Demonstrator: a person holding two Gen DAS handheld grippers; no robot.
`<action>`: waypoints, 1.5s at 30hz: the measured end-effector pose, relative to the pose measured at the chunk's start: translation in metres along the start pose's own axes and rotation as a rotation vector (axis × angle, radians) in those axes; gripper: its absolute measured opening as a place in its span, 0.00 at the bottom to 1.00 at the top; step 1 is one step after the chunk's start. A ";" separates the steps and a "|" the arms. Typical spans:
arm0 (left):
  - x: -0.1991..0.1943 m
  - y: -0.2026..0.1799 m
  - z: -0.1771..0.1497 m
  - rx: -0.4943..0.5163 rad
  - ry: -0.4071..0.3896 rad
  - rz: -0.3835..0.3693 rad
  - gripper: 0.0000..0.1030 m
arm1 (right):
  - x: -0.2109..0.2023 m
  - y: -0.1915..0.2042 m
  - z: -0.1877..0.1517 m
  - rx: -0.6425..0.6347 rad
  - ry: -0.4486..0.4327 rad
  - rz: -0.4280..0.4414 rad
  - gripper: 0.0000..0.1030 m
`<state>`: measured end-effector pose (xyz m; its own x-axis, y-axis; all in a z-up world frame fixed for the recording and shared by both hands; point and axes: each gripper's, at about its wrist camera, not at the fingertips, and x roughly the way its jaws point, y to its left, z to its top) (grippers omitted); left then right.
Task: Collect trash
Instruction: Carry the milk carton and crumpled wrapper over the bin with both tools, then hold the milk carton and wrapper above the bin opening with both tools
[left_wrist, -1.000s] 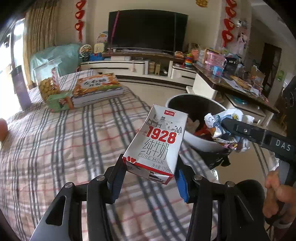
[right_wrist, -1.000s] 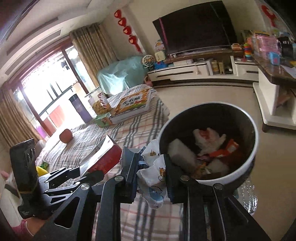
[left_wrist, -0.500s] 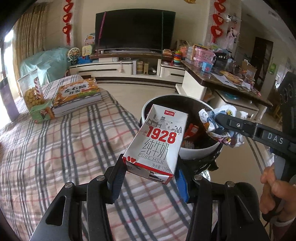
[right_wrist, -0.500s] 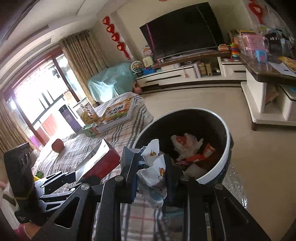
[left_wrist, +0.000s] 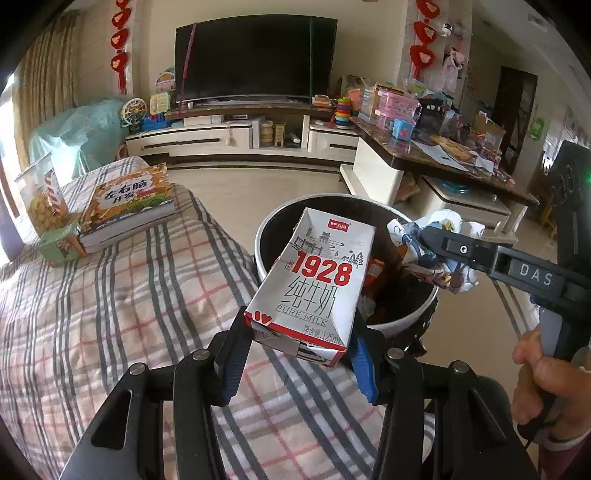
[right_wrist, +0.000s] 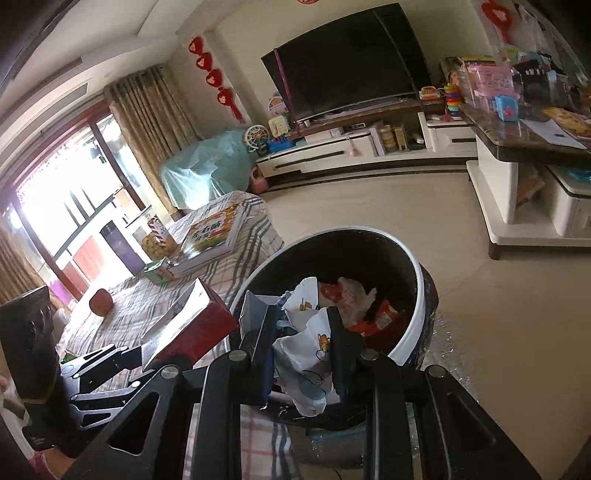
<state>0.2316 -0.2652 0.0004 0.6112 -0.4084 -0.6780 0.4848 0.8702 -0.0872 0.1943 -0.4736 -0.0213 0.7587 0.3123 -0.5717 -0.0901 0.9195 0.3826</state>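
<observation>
Both claws grip trash, milk carton (left_wrist: 314, 280) and crumpled wrapper (right_wrist: 306, 354), at the bin (right_wrist: 413, 332).

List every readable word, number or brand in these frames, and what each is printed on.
"1928", "纯牛奶", "PURE MILK", "净含量:125mL": milk carton, in the left gripper.
"DAS": right gripper finger, shut on a crumpled wrapper.
"左右脑开发": book cover.
Carton's red logo and the wrapper's print: too small to read.

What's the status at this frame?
Left gripper shut on milk carton. Right gripper shut on crumpled wrapper. Both at the bin. Nothing blocking.
</observation>
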 end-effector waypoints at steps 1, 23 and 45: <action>0.001 0.000 0.001 0.001 0.000 0.001 0.46 | 0.001 -0.001 0.001 0.000 0.001 -0.001 0.24; 0.017 -0.009 0.017 0.010 0.002 0.006 0.46 | 0.010 -0.004 0.008 -0.003 0.007 -0.011 0.24; 0.042 -0.015 0.031 0.012 0.028 0.011 0.46 | 0.026 -0.015 0.023 0.012 0.016 -0.035 0.25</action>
<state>0.2696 -0.3044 -0.0043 0.5993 -0.3906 -0.6987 0.4854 0.8714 -0.0707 0.2300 -0.4848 -0.0256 0.7512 0.2832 -0.5962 -0.0555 0.9271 0.3706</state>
